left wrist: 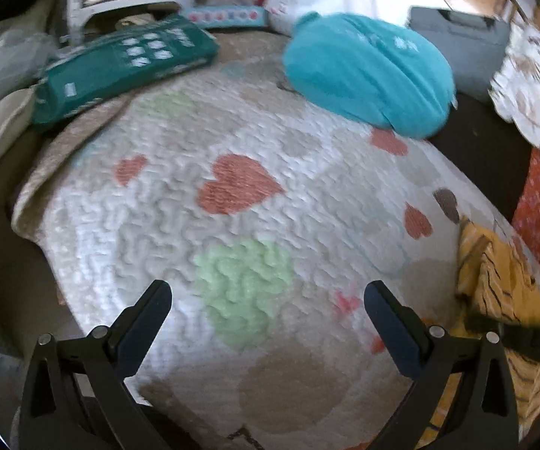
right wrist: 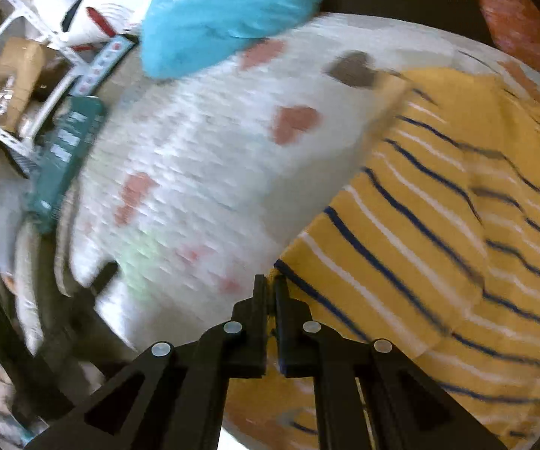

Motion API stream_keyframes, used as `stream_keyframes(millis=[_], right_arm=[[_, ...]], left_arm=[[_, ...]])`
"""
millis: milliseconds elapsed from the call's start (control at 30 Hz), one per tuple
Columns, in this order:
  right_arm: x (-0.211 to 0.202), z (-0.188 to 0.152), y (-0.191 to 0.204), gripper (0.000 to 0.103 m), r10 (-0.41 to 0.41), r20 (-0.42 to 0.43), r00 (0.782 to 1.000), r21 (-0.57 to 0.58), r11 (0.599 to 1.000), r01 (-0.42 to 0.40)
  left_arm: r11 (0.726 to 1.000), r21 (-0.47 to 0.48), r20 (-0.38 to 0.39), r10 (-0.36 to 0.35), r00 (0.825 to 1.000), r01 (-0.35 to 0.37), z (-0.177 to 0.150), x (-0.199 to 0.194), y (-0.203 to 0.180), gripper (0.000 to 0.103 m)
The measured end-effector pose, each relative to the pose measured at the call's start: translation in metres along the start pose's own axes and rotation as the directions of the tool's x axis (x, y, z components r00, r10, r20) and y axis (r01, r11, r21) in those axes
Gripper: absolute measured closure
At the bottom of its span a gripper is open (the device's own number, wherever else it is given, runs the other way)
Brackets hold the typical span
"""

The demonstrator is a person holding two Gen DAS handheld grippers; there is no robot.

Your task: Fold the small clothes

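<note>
Left gripper: your left gripper hangs over the quilt with its fingers spread wide and nothing between them.
Right gripper: your right gripper has its fingers drawn almost together on the near corner of the yellow striped garment; the corner edge sits right at the fingertips, so it looks pinched, though blur hides the contact itself.
Garment: yellow with navy and white stripes, it lies bunched on the right side of the quilt, with a folded layer lying over another. In your left wrist view it shows at the right edge, well apart from the left fingers.
Quilt: the white quilted cover with pink hearts and a pale green patch spreads under both grippers; in the right wrist view it fills the middle.
Teal bundle: a turquoise cloth bundle rests at the far edge of the quilt, also visible at the top of the right wrist view.
Green pack: a dark green packet lies at the far left corner, its edge overlapping the quilt.
Sharpness: your right wrist view is smeared, so fine detail is unclear.
</note>
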State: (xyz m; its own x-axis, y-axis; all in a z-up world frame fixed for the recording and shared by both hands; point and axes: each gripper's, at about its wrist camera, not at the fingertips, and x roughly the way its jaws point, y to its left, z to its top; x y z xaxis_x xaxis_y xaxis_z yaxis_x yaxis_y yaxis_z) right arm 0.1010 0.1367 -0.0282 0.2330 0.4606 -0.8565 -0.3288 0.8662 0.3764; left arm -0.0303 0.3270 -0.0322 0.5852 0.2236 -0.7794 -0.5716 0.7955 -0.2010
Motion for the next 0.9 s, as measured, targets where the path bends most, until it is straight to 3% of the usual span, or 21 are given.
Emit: stream_keyframes(millis=[167,333,367,400,467,500,533,667,733,800,900], right_arm=[[0.04,0.054,0.062,0.098,0.154,-0.057,0.986,-0.052,0.986,-0.157],[0.087,0.071,0.107,0.095,0.302,-0.21,0.93,-0.054,0.946,-0.319],[0.091,0.071,0.109,0.095,0.291,-0.215,0.932,-0.053,0.95,-0.309],[0.091,0.071,0.107,0.092,0.28,-0.21,0.937,-0.045,0.954,-0.295],[0.079,0.069,0.094,0.074,0.275,-0.163,0.947,-0.007,0.96,-0.28],[0.069,0.068,0.084,0.059,0.268,-0.134,0.954,0.008,0.963,-0.269],[0.052,0.063,0.069,0.051,0.245,-0.091,0.965,0.018,0.97,-0.244],[-0.005,0.033,-0.003,0.05,0.144,-0.008,0.99,0.053,0.988,-0.143],[-0.038,-0.002,-0.057,0.05,0.06,0.022,0.998,0.118,0.991,-0.062],[-0.067,-0.034,-0.102,0.05,-0.005,0.047,0.999,0.197,0.98,-0.004],[-0.122,-0.095,-0.177,0.05,-0.075,0.1,0.992,0.374,0.927,0.032]], left_arm=[[0.992,-0.122,0.005,0.034,0.999,-0.033,0.005,-0.002,0.029,0.0],[0.996,-0.076,0.018,0.056,0.998,-0.054,0.003,-0.002,0.02,0.0],[0.996,-0.065,0.023,0.058,0.998,-0.057,0.002,-0.003,0.018,0.0],[0.997,-0.046,0.029,0.062,0.998,-0.06,0.001,-0.004,0.014,0.0],[0.998,-0.006,0.034,0.064,0.997,-0.064,-0.001,-0.003,0.006,0.0],[0.998,0.02,0.029,0.058,0.998,-0.058,-0.003,-0.002,0.001,0.0],[0.998,0.037,0.021,0.051,0.998,-0.052,-0.004,-0.001,-0.003,0.0],[0.994,0.109,0.006,0.027,1.0,-0.028,-0.012,0.0,-0.02,0.0],[0.988,0.152,0.013,0.022,1.0,-0.023,-0.018,-0.003,-0.031,0.0],[0.979,0.205,0.016,0.008,1.0,-0.011,-0.026,-0.006,-0.044,0.0],[0.96,0.28,-0.017,-0.02,1.0,0.024,-0.044,-0.009,-0.064,0.0]])
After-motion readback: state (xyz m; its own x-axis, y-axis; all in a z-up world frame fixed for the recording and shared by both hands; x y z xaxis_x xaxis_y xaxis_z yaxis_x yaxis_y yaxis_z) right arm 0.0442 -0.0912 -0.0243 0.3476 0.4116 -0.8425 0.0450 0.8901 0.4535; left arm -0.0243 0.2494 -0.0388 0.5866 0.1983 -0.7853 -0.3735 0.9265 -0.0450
